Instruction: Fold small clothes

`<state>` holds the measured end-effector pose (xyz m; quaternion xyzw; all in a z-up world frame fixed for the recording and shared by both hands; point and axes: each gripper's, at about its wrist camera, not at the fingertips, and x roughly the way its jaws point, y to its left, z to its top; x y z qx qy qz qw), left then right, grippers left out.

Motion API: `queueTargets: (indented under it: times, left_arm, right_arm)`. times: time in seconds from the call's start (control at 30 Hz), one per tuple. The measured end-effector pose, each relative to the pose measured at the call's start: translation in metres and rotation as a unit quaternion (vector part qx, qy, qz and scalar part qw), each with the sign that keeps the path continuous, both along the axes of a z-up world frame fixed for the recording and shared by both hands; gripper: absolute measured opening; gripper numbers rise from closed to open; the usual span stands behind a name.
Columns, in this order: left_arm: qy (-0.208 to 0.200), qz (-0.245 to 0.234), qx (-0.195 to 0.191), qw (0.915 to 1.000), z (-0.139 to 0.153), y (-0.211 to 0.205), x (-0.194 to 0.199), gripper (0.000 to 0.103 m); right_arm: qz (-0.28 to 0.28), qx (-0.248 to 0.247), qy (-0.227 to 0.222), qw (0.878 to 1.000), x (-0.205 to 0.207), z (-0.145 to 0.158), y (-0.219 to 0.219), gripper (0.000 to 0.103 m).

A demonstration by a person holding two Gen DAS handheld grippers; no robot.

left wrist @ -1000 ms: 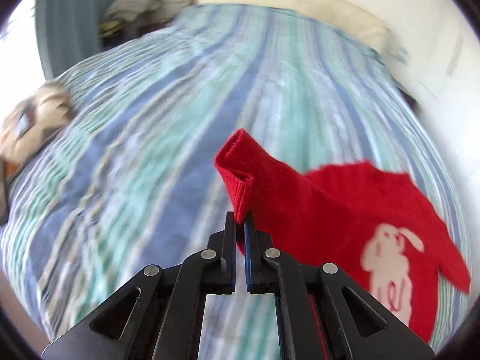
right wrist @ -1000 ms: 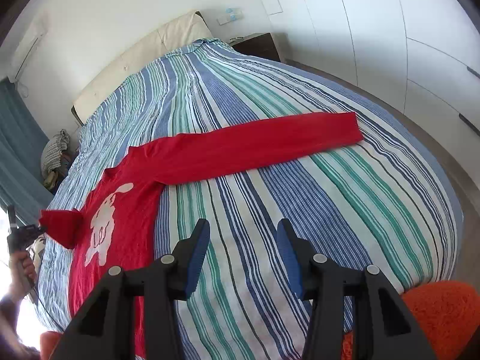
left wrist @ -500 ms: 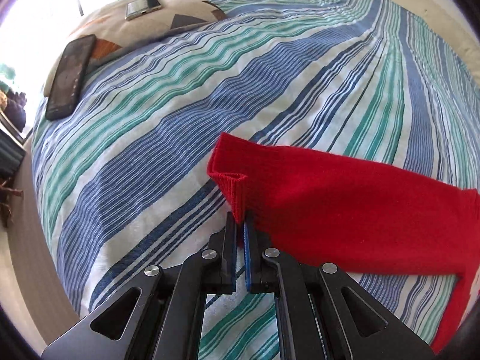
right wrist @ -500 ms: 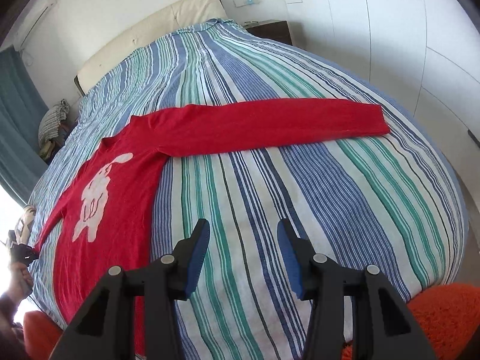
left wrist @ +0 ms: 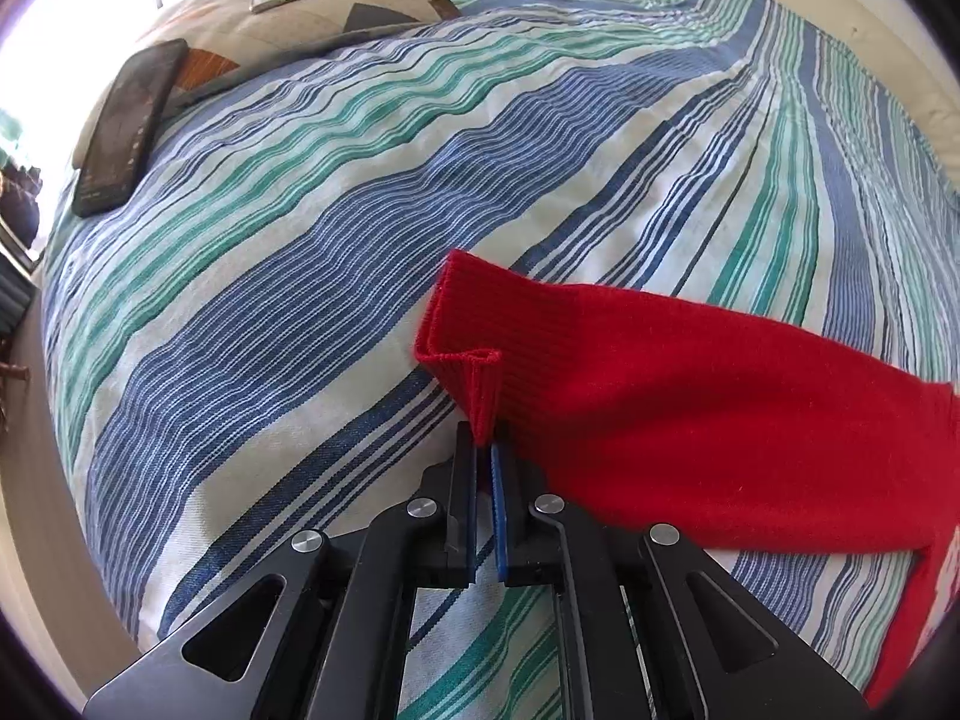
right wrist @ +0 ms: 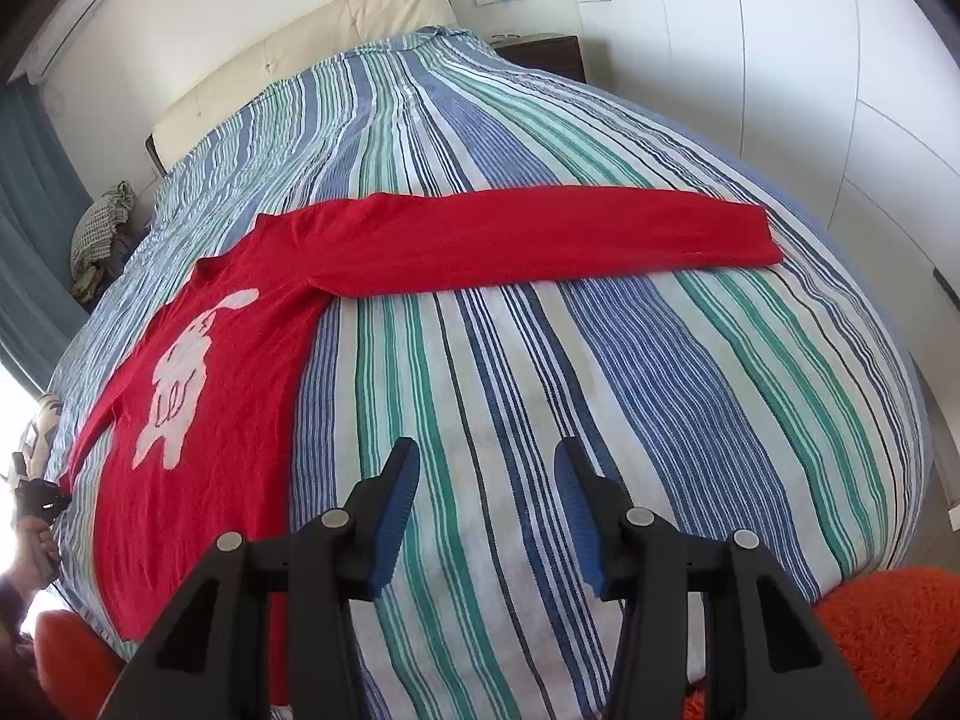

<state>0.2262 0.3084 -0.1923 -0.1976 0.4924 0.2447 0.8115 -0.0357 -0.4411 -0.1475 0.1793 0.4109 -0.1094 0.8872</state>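
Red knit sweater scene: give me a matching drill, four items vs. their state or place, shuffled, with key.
Items:
1. red knit sweater cuff
2. right hand-held gripper
3. dark flat phone
4. far red sleeve

States:
A. lying on patterned pillow
B. open, nothing between its fingers
C. stretched flat across striped bedspread
D. pinched in left hand-held gripper

Pairs: 1-D, 2-B, 3-A, 4-C
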Motion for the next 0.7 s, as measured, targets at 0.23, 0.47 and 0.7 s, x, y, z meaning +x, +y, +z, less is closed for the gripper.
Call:
queueTargets:
  times: [0.23,0.47,0.7]
  left_arm:
    - [-0.015,-0.005,-0.038,0.9992,0.005,0.011,-0.012,0.021]
    - [0.012,0.048,0.007,0.9988,0.02,0.004,-0.044,0.079]
    - [-0.053,-0.032,0.008,0.9981,0.061,-0.066,-0.082,0.082]
  right_arm:
    - [0.006,0.0,0.002,1.0,0.002,-0.002,0.006,0.049]
    - [-0.018,0.01,-0.015,1.0,-0.007,0.004,-0.005,0.059]
    - [-0.037,0.021,-0.024,0.999,-0.01,0.006,-0.012,0.059]
